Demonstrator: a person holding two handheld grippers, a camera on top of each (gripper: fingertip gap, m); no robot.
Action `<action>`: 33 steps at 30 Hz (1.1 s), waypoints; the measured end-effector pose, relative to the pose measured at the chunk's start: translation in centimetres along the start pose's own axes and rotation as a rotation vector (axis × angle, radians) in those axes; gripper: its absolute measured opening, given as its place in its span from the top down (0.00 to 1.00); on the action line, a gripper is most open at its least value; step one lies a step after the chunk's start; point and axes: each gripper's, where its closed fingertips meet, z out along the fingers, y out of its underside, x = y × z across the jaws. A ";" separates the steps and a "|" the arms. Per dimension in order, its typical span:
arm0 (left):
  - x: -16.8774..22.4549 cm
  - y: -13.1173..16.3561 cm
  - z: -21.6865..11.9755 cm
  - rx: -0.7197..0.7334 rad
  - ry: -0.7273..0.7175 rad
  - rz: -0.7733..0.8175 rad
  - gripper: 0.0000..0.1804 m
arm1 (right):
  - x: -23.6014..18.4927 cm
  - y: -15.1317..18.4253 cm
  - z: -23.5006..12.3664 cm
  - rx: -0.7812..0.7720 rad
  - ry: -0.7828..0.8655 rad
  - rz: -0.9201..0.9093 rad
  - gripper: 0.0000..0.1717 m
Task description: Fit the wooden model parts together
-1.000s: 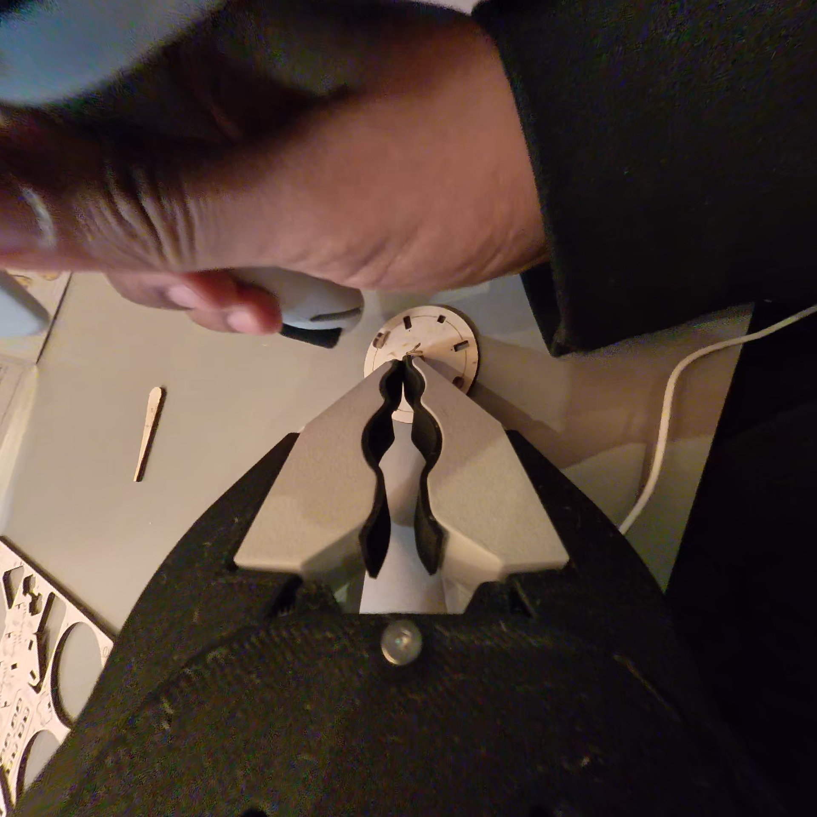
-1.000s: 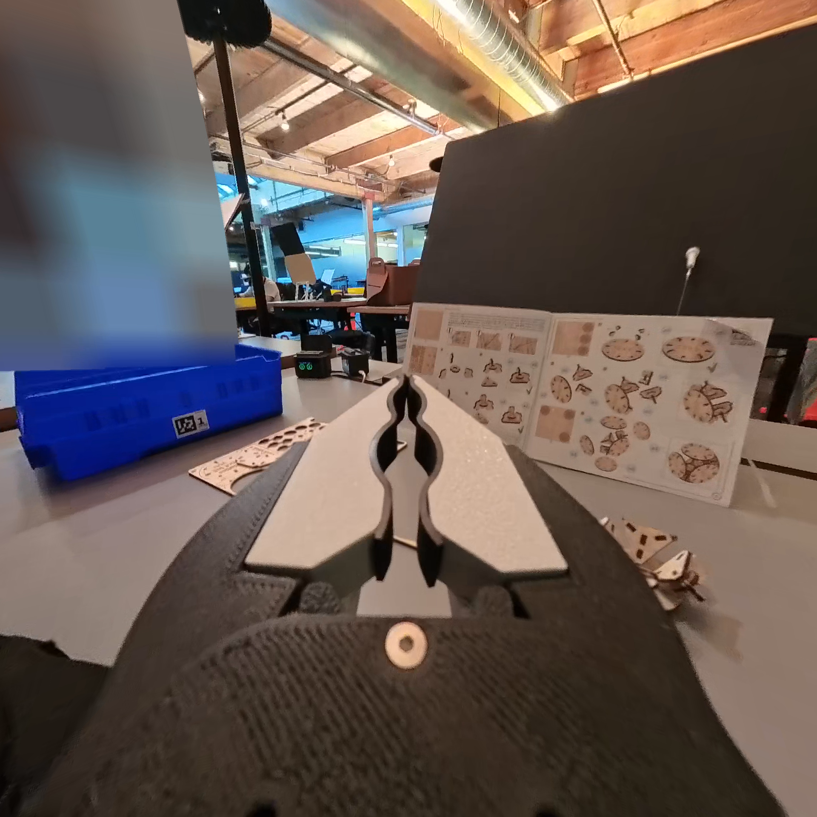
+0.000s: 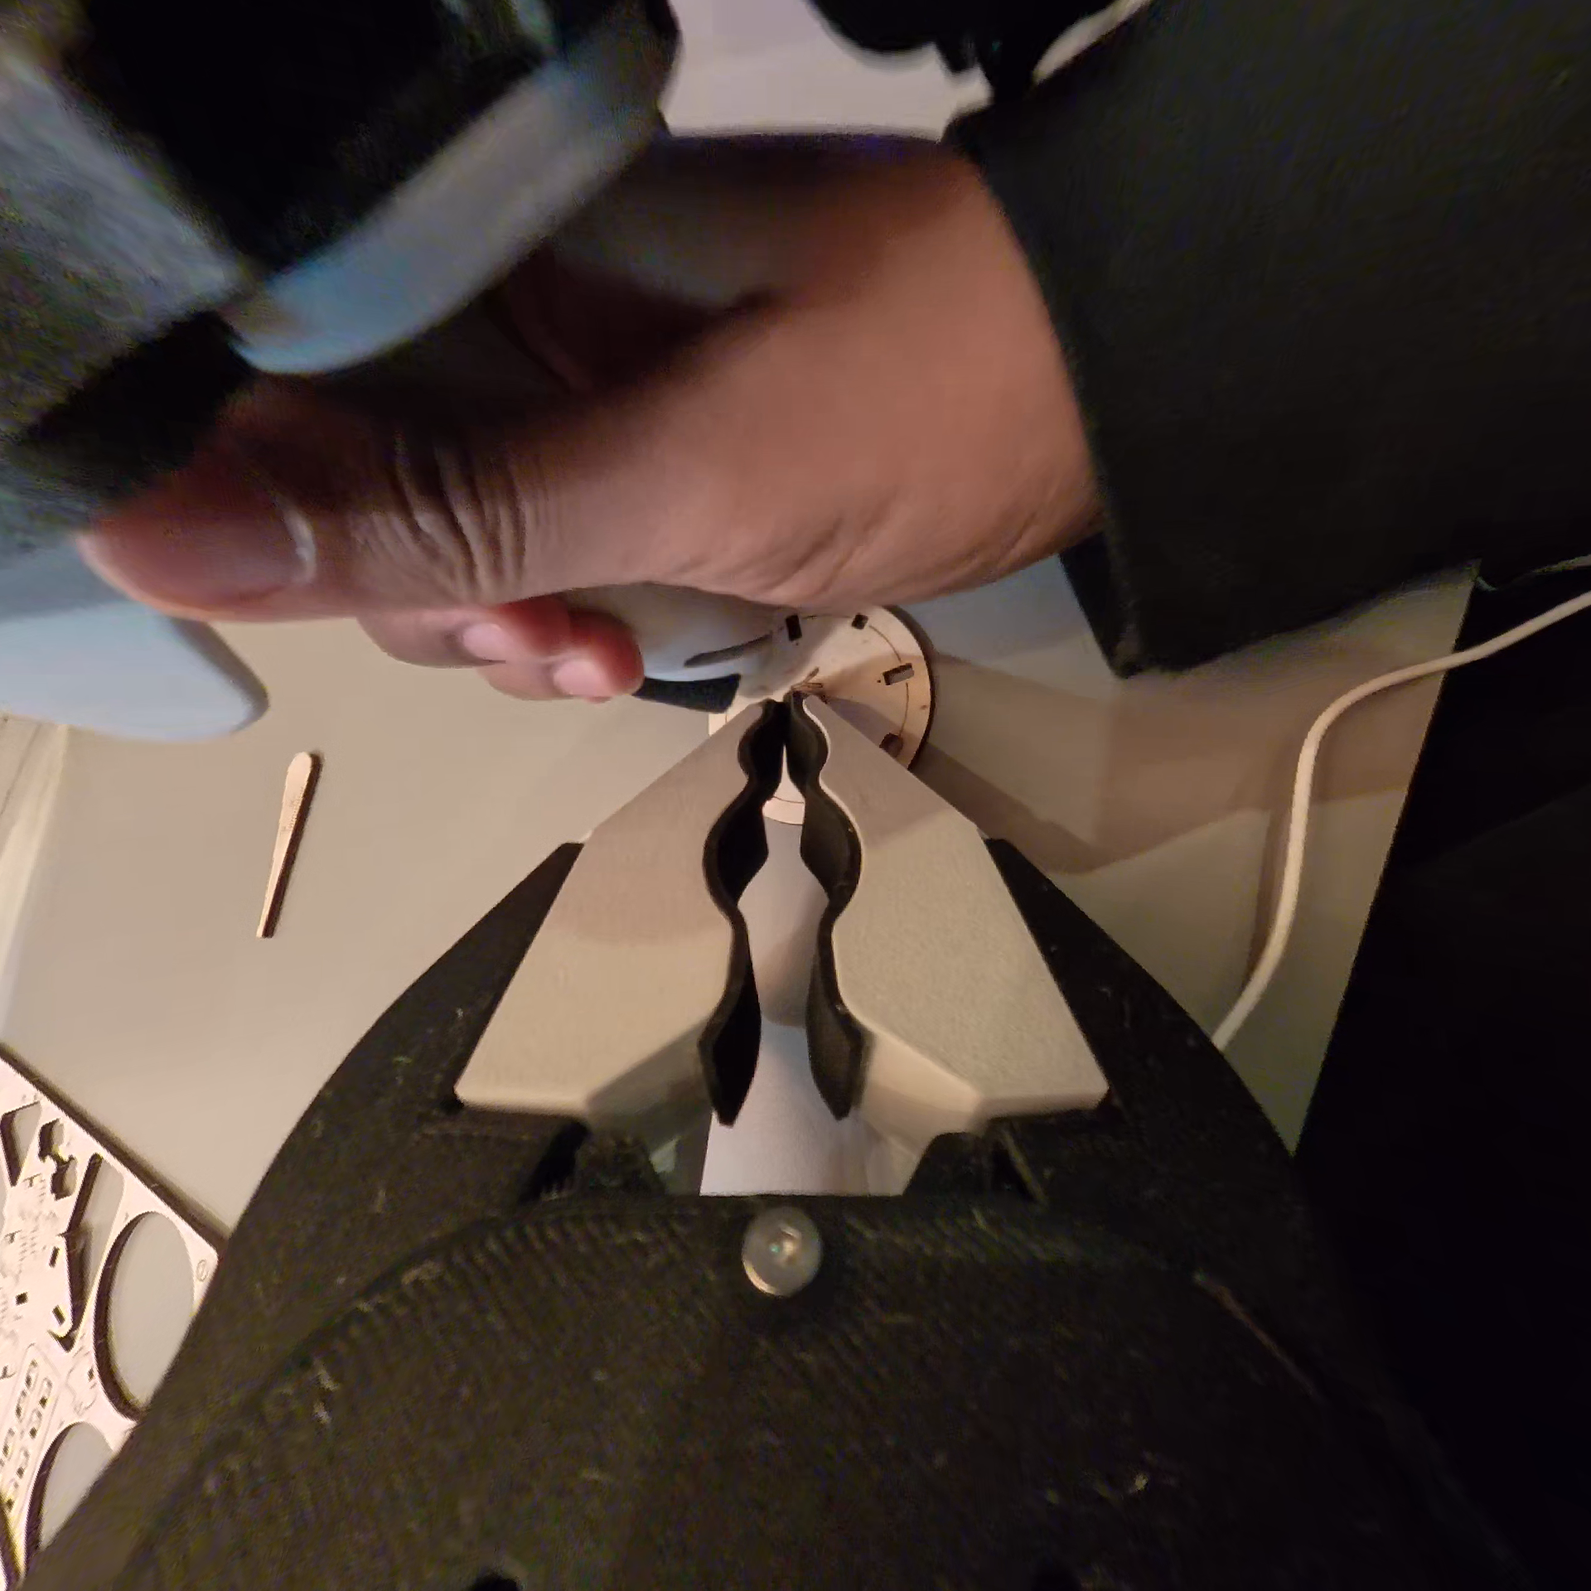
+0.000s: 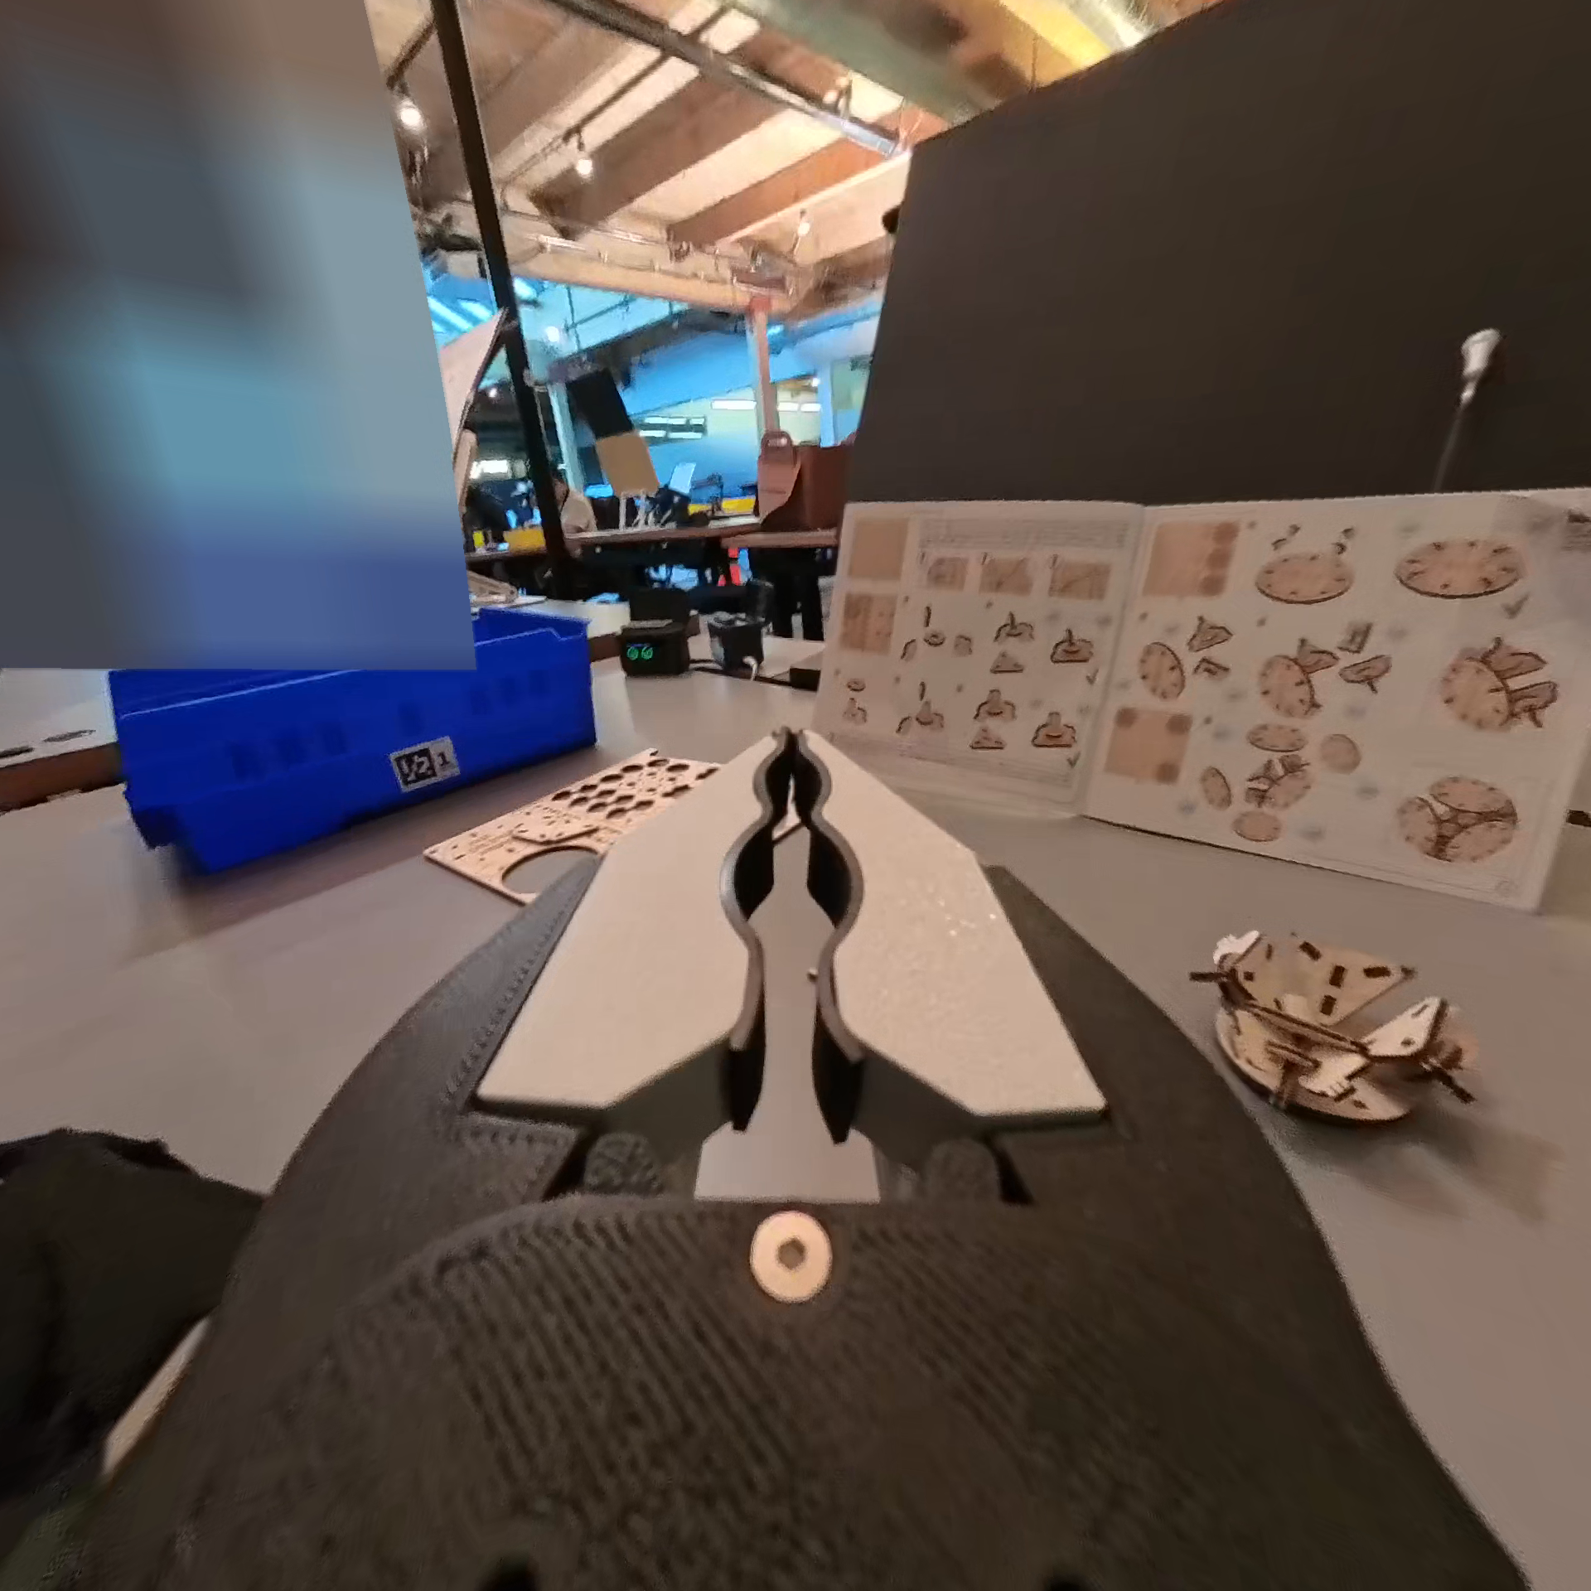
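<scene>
In the left wrist view I look down on a grey table (image 3: 430,861). My left gripper (image 3: 788,704) is shut, with its tips at the centre of a round wooden disc with slots (image 3: 878,680). A small wooden piece (image 3: 809,684) sticks out from between the tips. A hand (image 3: 689,448) holding the other gripper's pale handle (image 3: 706,654) hangs just above and covers the disc's left part. In the right wrist view my right gripper (image 4: 792,742) is shut with nothing between its pads. It is above the table and points at an open instruction booklet (image 4: 1205,689).
A wooden stick (image 3: 288,844), a cut-out wooden sheet (image 3: 69,1248) and a white cable (image 3: 1291,818) lie around the left gripper. Around the right gripper are a blue bin (image 4: 344,758), a holed wooden sheet (image 4: 560,818), a part-built wooden assembly (image 4: 1326,1042) and a black panel (image 4: 1205,258). My right fingertips sit around 20 centimeters from my left ones.
The hand with the pale handle has moved right and now covers part of the disc. The right gripper has shifted towards the booklet. My left gripper has stayed shut in place.
</scene>
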 end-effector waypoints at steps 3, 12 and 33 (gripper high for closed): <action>0.0 0.0 0.0 0.000 -0.009 0.008 0.99 | 0.8 -2.0 -0.1 0.047 0.024 -0.017 1.00; 0.0 0.0 0.0 0.000 -0.006 0.005 0.99 | 1.3 -0.8 -0.9 -0.048 0.023 -0.062 1.00; 0.0 0.0 0.0 0.000 -0.021 0.017 0.99 | -0.4 11.1 -13.3 -1.310 -0.536 -0.395 0.87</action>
